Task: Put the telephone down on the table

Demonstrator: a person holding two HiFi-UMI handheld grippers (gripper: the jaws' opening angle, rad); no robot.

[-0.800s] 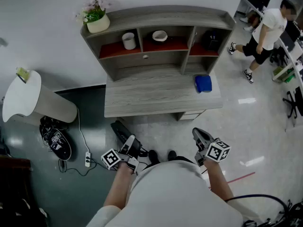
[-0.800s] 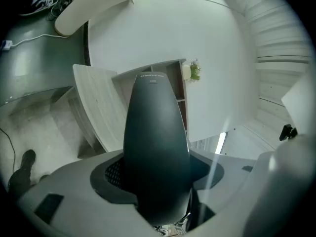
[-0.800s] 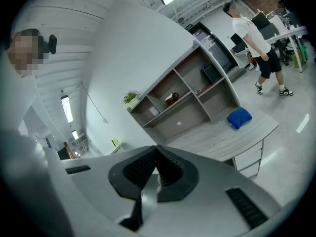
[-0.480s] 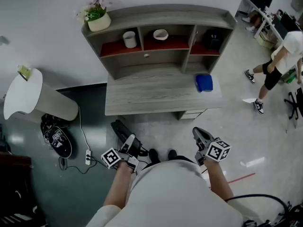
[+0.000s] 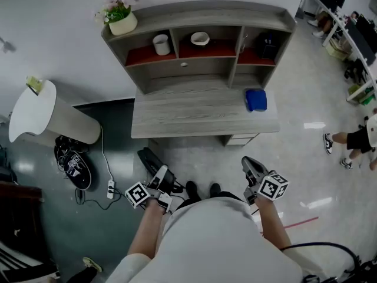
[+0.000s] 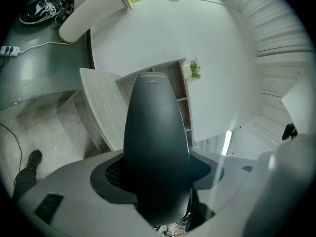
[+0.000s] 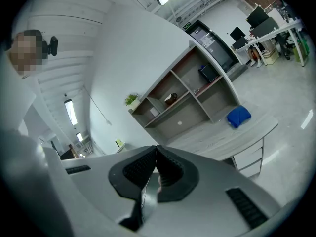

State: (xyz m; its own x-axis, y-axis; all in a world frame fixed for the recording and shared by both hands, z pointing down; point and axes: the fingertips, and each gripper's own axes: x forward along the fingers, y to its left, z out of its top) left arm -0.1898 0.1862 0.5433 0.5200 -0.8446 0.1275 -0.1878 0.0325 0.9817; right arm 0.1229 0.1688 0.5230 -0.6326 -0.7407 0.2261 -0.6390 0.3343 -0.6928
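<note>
Nothing is set down yet: the left gripper [image 5: 159, 180] is clamped on the black telephone handset [image 6: 155, 142], near the person and well short of the desk [image 5: 194, 117]. The right gripper [image 7: 154, 169] has its jaws together (empty).

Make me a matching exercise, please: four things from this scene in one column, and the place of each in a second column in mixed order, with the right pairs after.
Things
1. potted plant
2. white cup
3. blue object
4. telephone

Places
A. on the desk, near its right end in the head view
B. between the jaws of the left gripper
C. on top of the shelf unit, at its left end
D. in the left compartment of the shelf unit

Pairs: 1-C, 2-D, 3-A, 4-B
</note>
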